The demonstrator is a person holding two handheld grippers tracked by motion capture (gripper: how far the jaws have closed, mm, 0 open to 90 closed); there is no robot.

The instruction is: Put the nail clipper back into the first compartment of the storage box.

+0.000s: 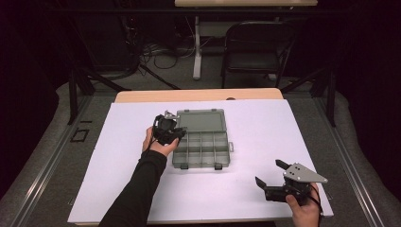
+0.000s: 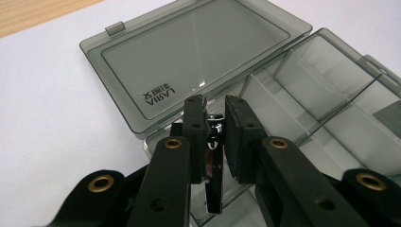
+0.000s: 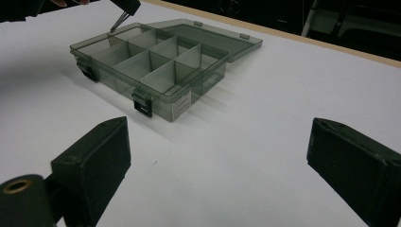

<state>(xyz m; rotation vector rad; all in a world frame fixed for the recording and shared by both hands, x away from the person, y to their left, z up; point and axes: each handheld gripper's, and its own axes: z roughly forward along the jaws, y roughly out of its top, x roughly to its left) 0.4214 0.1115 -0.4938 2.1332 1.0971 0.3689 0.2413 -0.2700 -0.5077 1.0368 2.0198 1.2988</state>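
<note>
Work in hand: putting a small shiny metal clip point(image 2: 213, 156) into the open smoky-grey compartment box point(image 1: 201, 149).
Left tongs point(image 2: 215, 142): pinching the metal clip edge-on between the two pads, its lower end hanging below them.
Clip's place: in the left tongs' grip, just above the near-corner compartment; in the right gripper view its thin tip point(image 3: 116, 24) points down at that corner cell.
Box: lies directly under and ahead of the left tongs, lid point(image 2: 194, 56) folded flat beyond them on the desk point(image 1: 265, 142).
Right tongs point(image 3: 217, 165): spread wide with nothing between them, well apart from the box, which sits ahead of them to their left.
Done: lid open, clip picked up and brought over the box.
Left: lowering the clip into a cell and letting go; I judge this near the end. The compartments I can see look empty.
</note>
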